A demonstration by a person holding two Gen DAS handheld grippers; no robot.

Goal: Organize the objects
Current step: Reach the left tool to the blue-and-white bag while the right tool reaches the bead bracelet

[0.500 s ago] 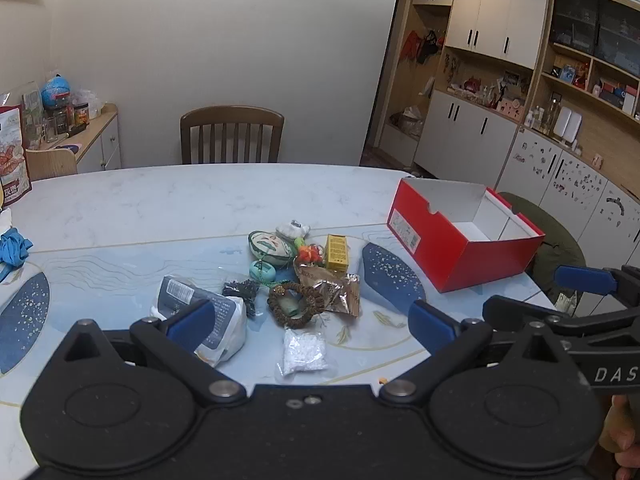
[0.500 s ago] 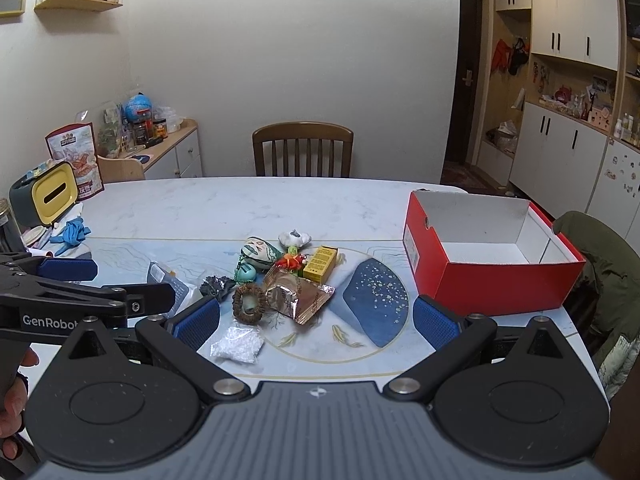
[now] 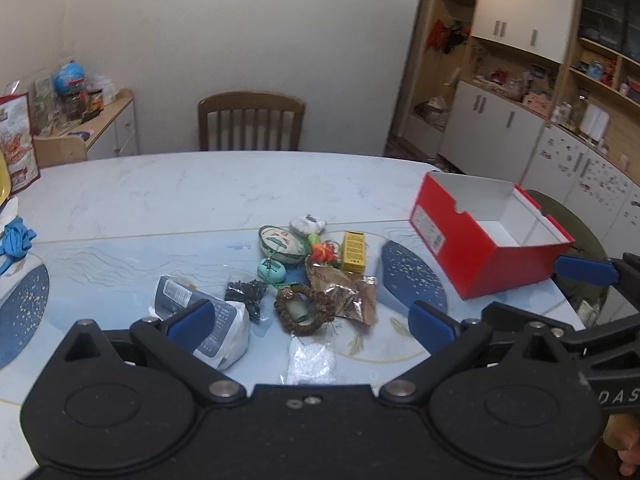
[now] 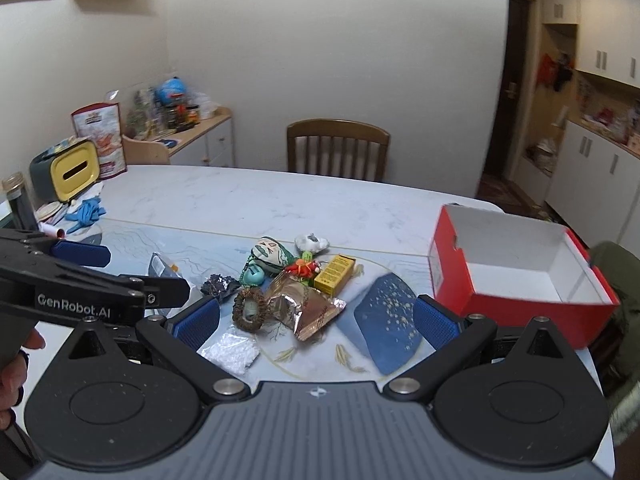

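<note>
A pale marble-patterned oval table (image 3: 168,196) carries everything. At its right end sits an open red cardboard shoebox with a white inside (image 4: 516,276), empty. Both grippers hover above the near edge, each with its blue-padded fingers spread wide and holding nothing: the left gripper (image 3: 310,322) over the clutter, the right gripper (image 4: 316,322) beside it. The heap lies at mid-table, well apart from the box: a white and grey plastic pouch (image 3: 224,328), a crinkled bronze foil packet (image 4: 308,308), a brown beaded bracelet ring (image 3: 302,310), a yellow rectangular carton (image 3: 354,252) and a small clear bag of white granules (image 3: 310,364) nearest the grippers.
</note>
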